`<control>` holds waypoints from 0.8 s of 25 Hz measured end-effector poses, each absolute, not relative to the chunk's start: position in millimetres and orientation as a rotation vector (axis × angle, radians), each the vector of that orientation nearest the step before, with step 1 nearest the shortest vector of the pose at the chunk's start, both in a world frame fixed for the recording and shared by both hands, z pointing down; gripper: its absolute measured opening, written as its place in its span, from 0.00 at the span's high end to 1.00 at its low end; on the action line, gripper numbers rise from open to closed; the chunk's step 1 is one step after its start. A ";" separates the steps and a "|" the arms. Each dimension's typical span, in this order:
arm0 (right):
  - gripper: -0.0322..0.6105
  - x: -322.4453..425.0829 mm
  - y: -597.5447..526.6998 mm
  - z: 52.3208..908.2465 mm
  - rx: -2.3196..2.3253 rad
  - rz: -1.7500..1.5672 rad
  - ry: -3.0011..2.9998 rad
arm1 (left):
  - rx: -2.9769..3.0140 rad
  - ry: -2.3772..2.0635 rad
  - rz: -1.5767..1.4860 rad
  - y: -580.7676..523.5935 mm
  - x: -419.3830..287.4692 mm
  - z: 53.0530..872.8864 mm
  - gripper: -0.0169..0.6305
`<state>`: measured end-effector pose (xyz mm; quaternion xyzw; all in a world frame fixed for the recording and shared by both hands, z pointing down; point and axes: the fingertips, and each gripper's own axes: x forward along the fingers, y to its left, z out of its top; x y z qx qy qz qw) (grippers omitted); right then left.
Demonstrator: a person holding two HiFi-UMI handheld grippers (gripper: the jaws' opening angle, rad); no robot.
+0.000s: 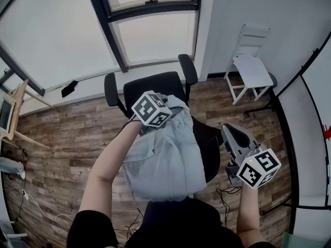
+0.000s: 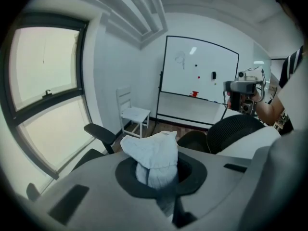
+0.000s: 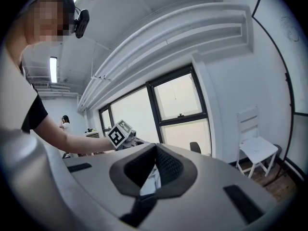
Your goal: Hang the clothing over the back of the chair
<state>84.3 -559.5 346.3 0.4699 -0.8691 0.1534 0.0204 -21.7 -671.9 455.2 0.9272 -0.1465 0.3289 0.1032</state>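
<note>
A light grey-blue piece of clothing (image 1: 165,161) hangs in a bunch from my left gripper (image 1: 171,121), which is shut on a fold of it (image 2: 153,154) above the black office chair (image 1: 155,84). The cloth drapes down over the chair's dark mesh backrest (image 1: 209,149) toward me. The left gripper view shows the jaws (image 2: 156,171) pinching the cloth, with the mesh back (image 2: 236,129) to the right. My right gripper (image 1: 231,132) hovers right of the chair, shut and empty. In its own view the right gripper (image 3: 156,148) points toward the left gripper's marker cube (image 3: 119,134).
A white wooden chair (image 1: 251,68) stands by the wall at the back right, beside a whiteboard (image 2: 197,71). Large windows (image 1: 62,35) line the far wall. Cables (image 1: 227,192) lie on the wood floor near my right side. A person holding a camera (image 2: 245,93) stands behind the office chair.
</note>
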 end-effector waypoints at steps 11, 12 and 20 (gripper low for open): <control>0.95 85.9 -564.5 360.8 1.436 0.525 -2.672 | 2.634 -0.122 1.388 -622.8 -37.0 529.9 0.95; 0.95 85.5 -565.3 361.7 1.432 0.528 -2.673 | 2.621 -0.114 1.420 -621.6 -39.5 533.5 0.95; 0.95 84.4 -567.1 367.4 1.414 0.554 -2.668 | 2.540 -0.064 1.556 -612.6 -55.0 546.3 0.94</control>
